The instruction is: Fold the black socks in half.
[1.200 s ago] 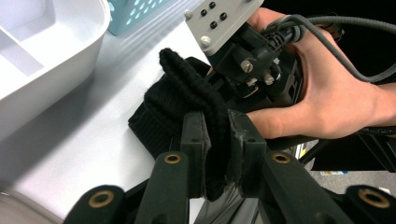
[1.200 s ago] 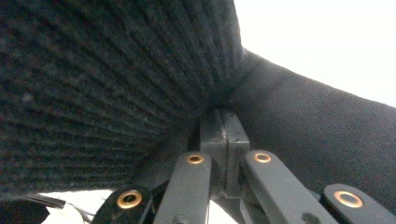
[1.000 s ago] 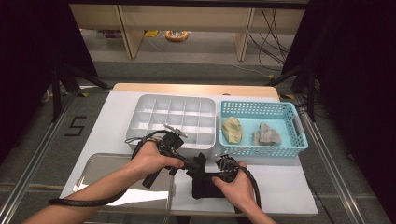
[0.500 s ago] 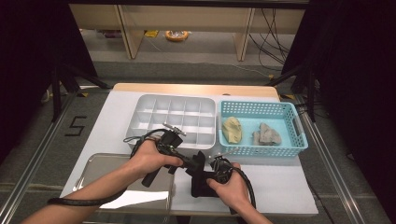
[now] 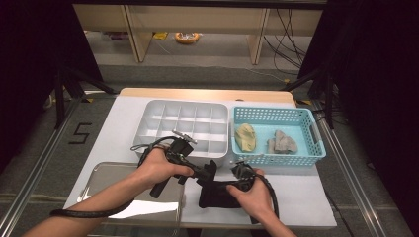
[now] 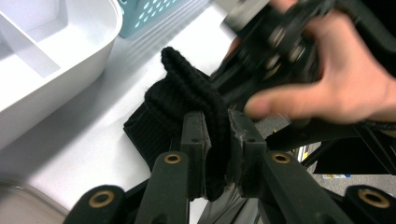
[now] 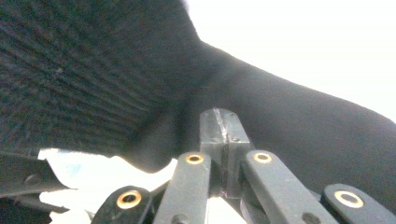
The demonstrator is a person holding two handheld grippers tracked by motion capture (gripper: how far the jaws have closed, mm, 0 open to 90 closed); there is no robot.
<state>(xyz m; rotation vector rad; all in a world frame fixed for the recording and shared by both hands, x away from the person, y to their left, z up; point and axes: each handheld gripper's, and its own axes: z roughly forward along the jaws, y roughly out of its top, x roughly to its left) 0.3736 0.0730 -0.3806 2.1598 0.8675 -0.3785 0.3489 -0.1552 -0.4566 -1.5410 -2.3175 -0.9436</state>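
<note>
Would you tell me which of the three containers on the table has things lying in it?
The blue basket at the right, holding a yellow piece and a grey piece; the white divided tray and metal tray hold nothing.

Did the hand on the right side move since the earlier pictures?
Yes. The right hand slid a little left along the table, away from the blue basket, toward the left gripper clamping the black sock.

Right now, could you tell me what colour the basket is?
Light blue basket, clearest in the high view.
</note>
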